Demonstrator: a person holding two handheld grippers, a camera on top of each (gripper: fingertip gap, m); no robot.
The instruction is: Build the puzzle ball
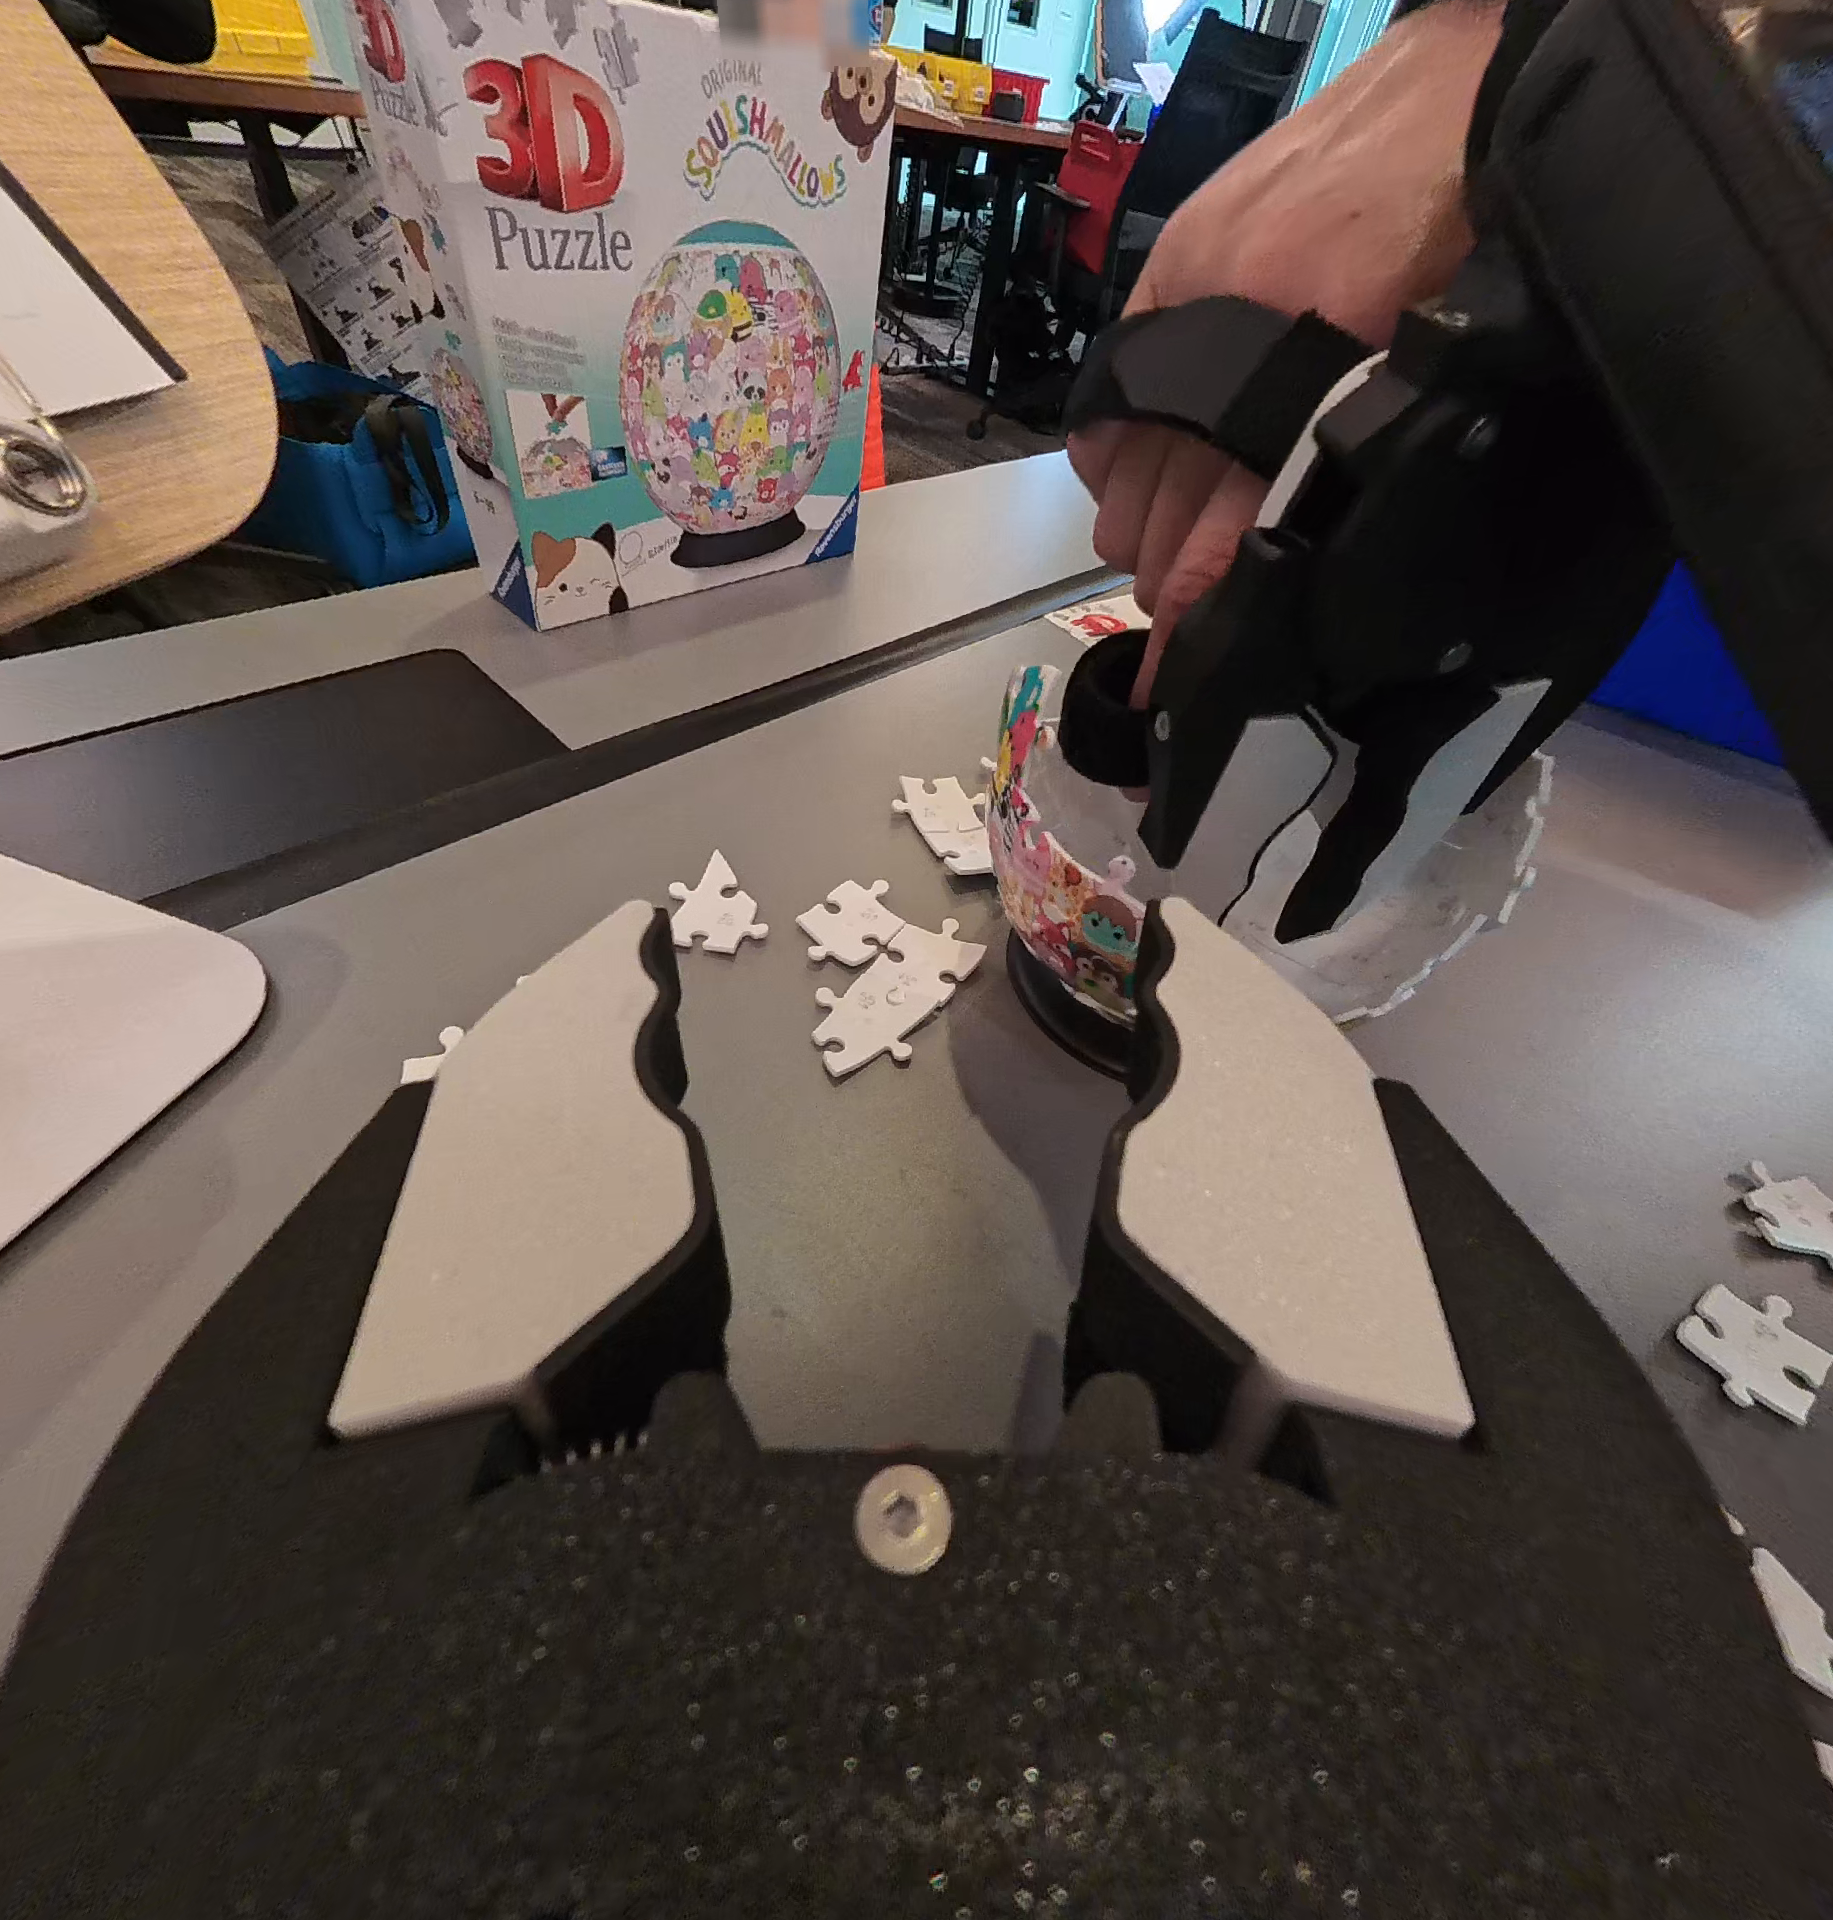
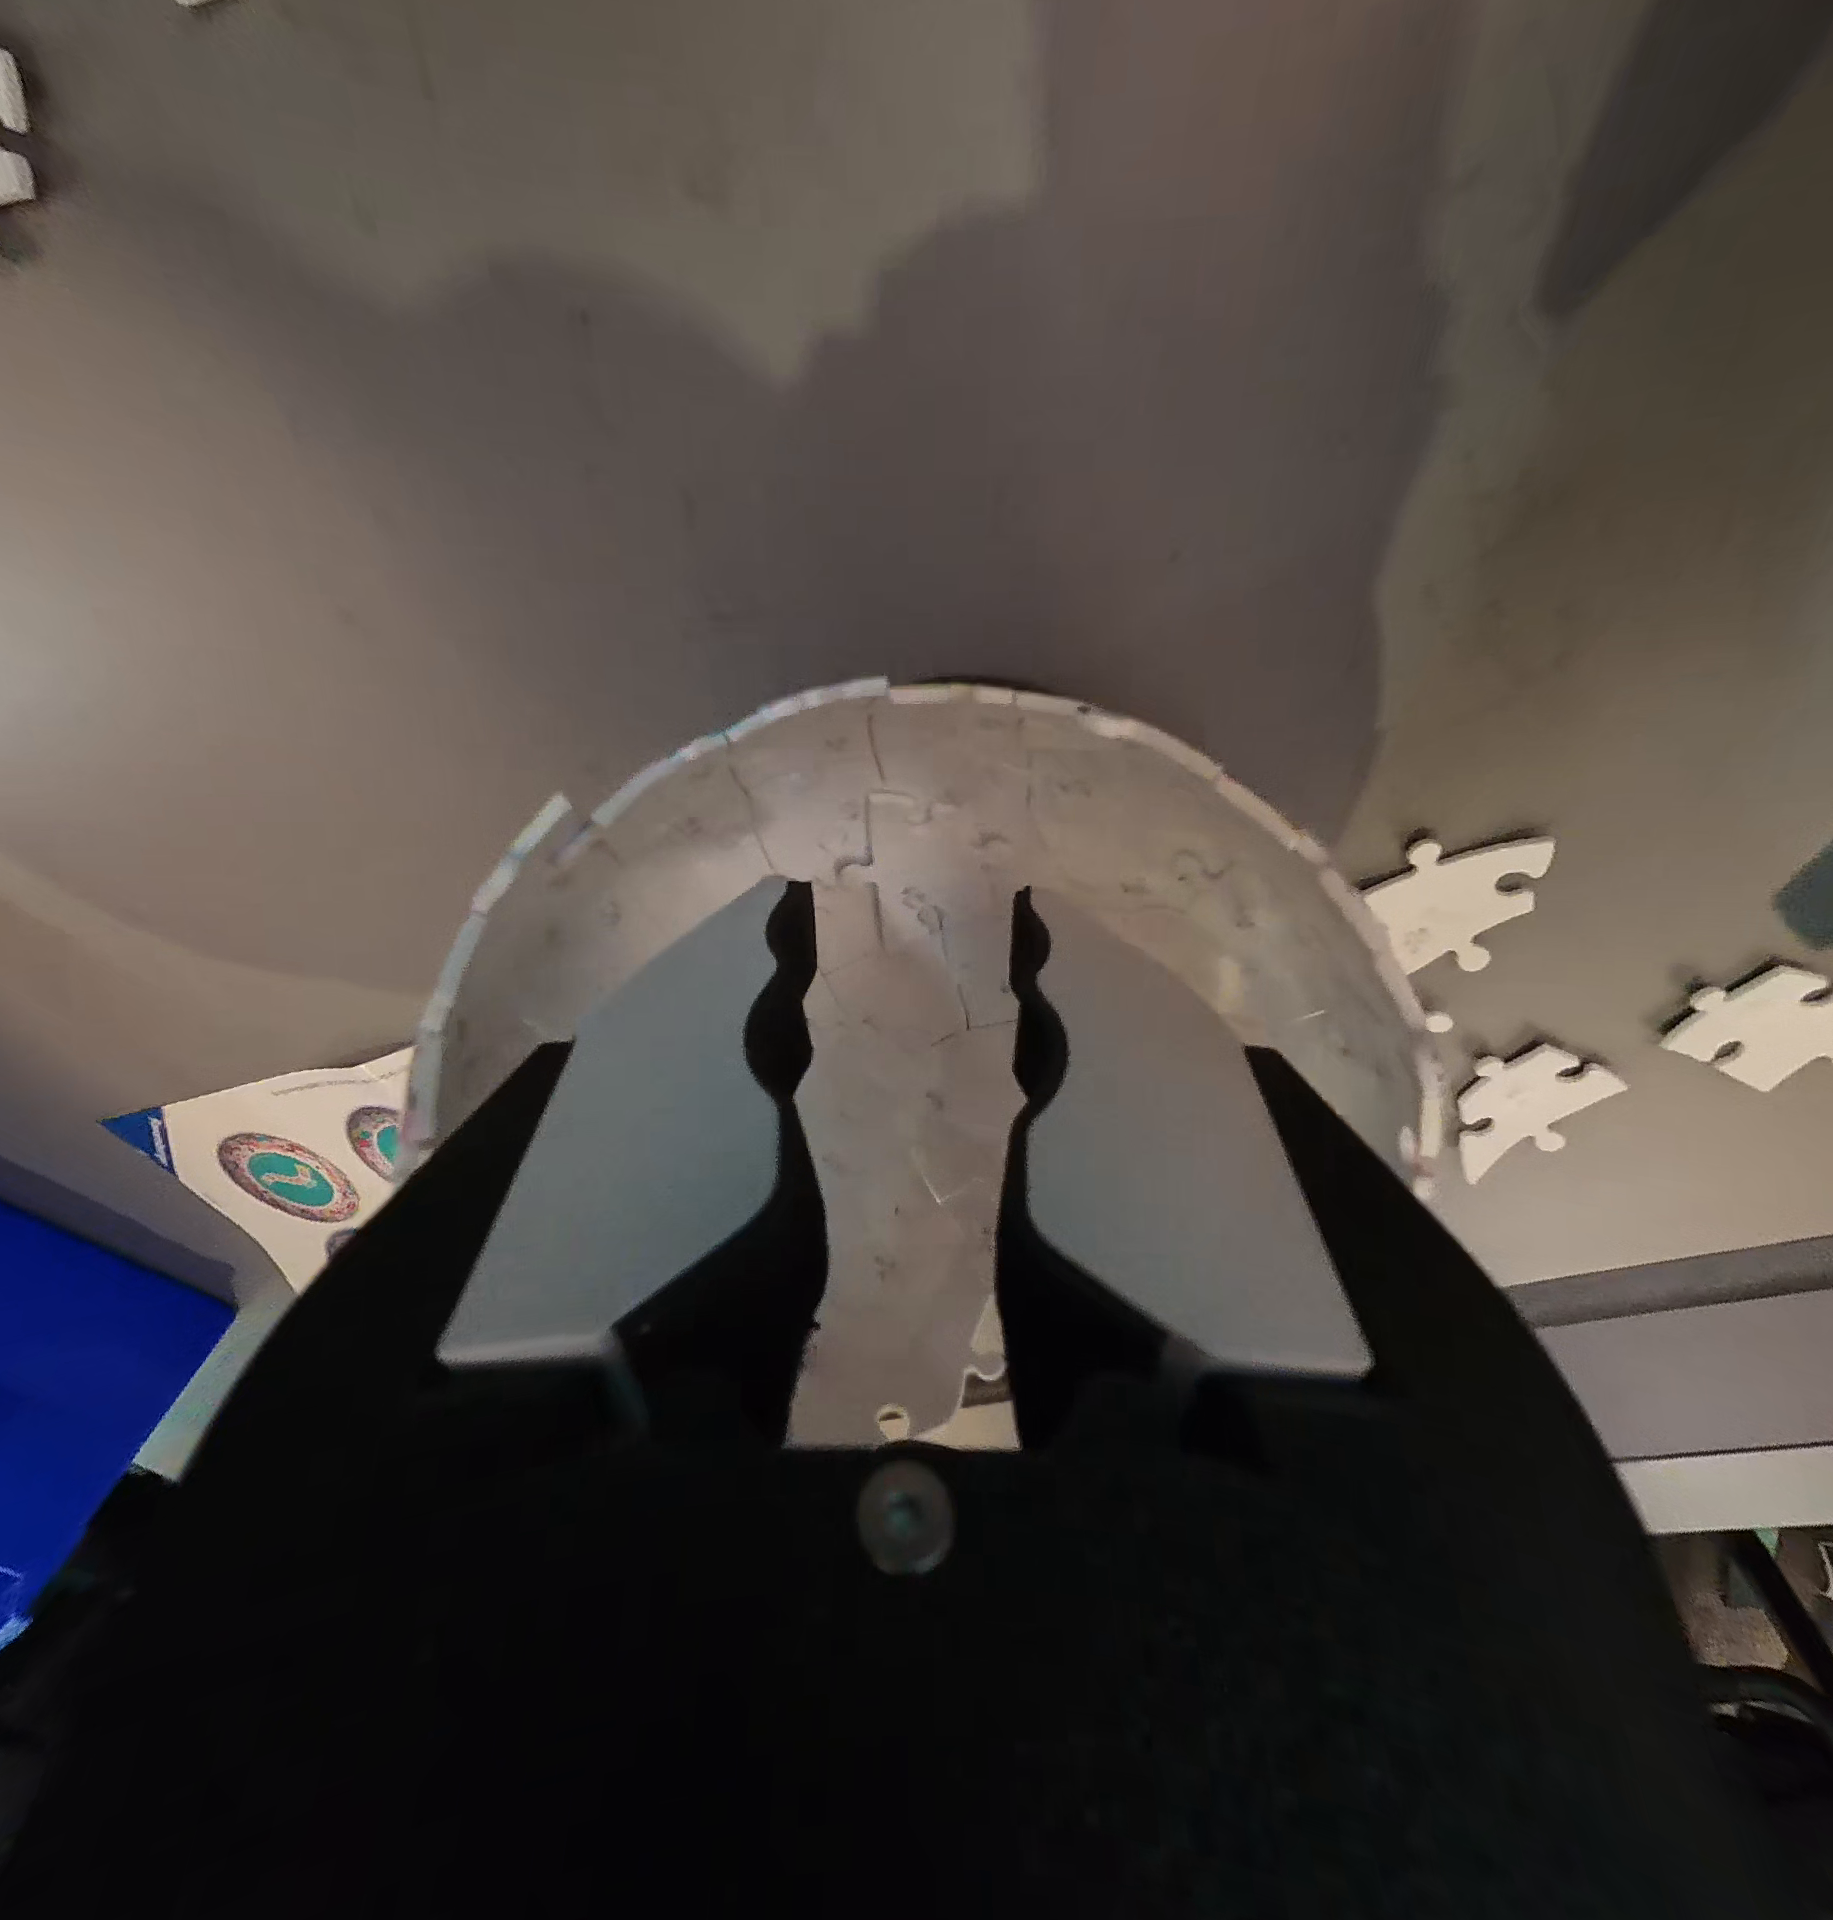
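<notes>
L gripper (image 1: 907, 966): fingers spread wide w/ nothing between them, pads (image 1: 538, 1153) pale grey on black inner edges, held low and pointing fwd at a shallow downward angle. R gripper (image 2: 912, 914): fingers part-spread w/ a clear gap between the wavy inner edges, no contact on either pad (image 2: 631, 1164) in its own view; pointed steeply down. In the L wrist view the R gripper (image 1: 1234, 894) sits upper right, tips down, gripped by a bare hand (image 1: 1296, 270) w/ one finger through the black trigger loop.
</notes>
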